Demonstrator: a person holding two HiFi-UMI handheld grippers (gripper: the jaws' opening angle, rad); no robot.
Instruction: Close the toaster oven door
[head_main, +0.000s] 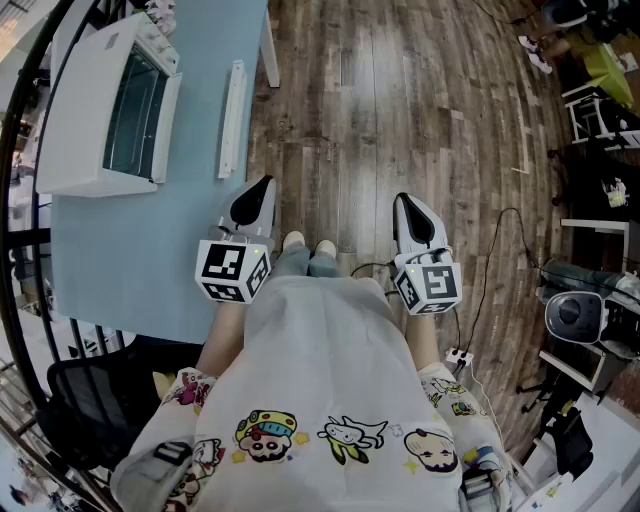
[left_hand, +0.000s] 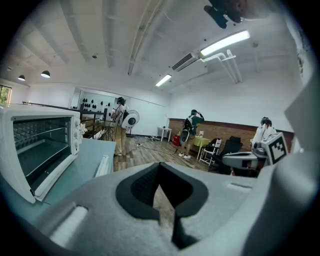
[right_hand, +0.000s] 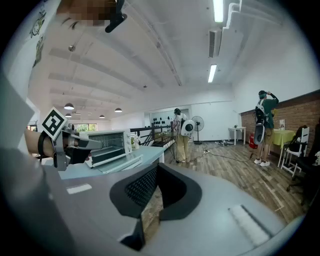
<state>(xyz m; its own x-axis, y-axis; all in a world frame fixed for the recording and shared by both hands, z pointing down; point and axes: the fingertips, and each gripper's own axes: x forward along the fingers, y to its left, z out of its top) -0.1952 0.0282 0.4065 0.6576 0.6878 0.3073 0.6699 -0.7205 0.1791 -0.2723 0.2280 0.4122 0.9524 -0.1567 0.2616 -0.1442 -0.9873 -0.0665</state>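
The oven (head_main: 95, 100) is set on the worktop (head_main: 130, 260), its door (head_main: 200, 120) seemingly dropped flat. A light, stiff flap with breakable glass is expected, best lifted by its handle (head_main: 232, 118). Left tool (head_main: 255, 200) and right tool (head_main: 412, 215) are held closed, empty, well apart from it.

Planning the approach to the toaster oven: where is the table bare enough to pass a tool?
Free: the blue table from the toaster oven to its near edge, beside the left tool; also a narrow lane between the oven front and the white bar. Crowded: the strip behind the oven, by the black railing.
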